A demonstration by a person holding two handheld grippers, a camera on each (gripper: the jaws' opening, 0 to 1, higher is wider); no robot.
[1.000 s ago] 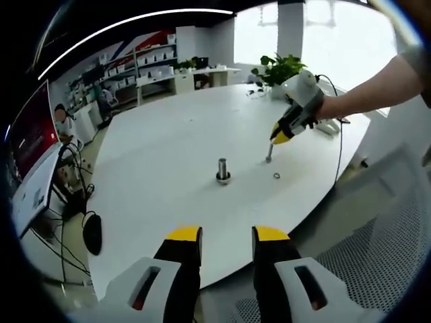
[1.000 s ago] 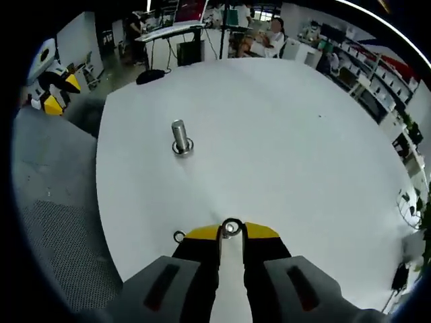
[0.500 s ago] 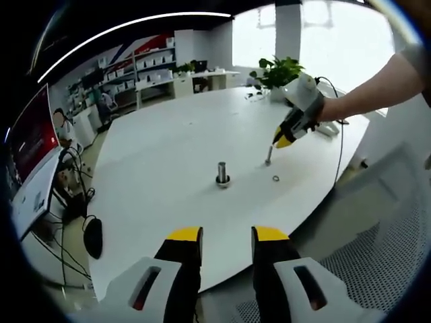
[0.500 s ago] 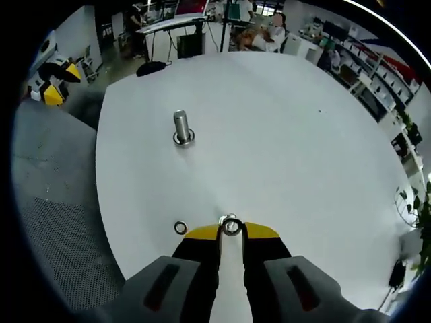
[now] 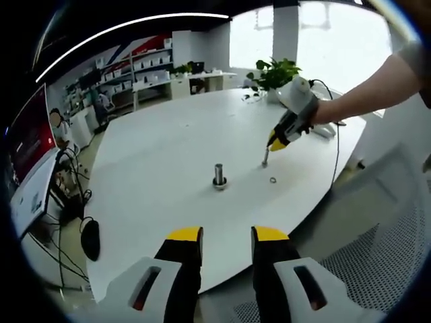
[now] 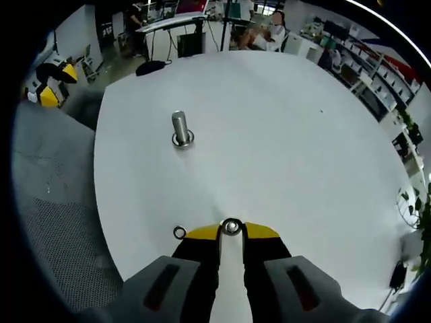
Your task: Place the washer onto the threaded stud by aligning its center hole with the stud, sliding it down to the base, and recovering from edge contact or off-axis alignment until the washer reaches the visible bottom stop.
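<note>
One washer (image 6: pixel 231 227) pinched in right gripper (image 6: pixel 231 232) tips; stud (image 6: pixel 180 128) upright, far-left ahead. Spare washer (image 6: pixel 179 233) left of jaws. Left gripper (image 5: pixel 227 237) open, idle, farther.

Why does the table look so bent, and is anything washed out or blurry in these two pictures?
Left gripper view: the fisheye lens bows the white table's edge, and the windows behind the plant are blown out. Right gripper view: even, soft light; the stud is sharp with hardly any shadow, while the table curves like a dome, and the washer at the right gripper's tips stays clear.
</note>
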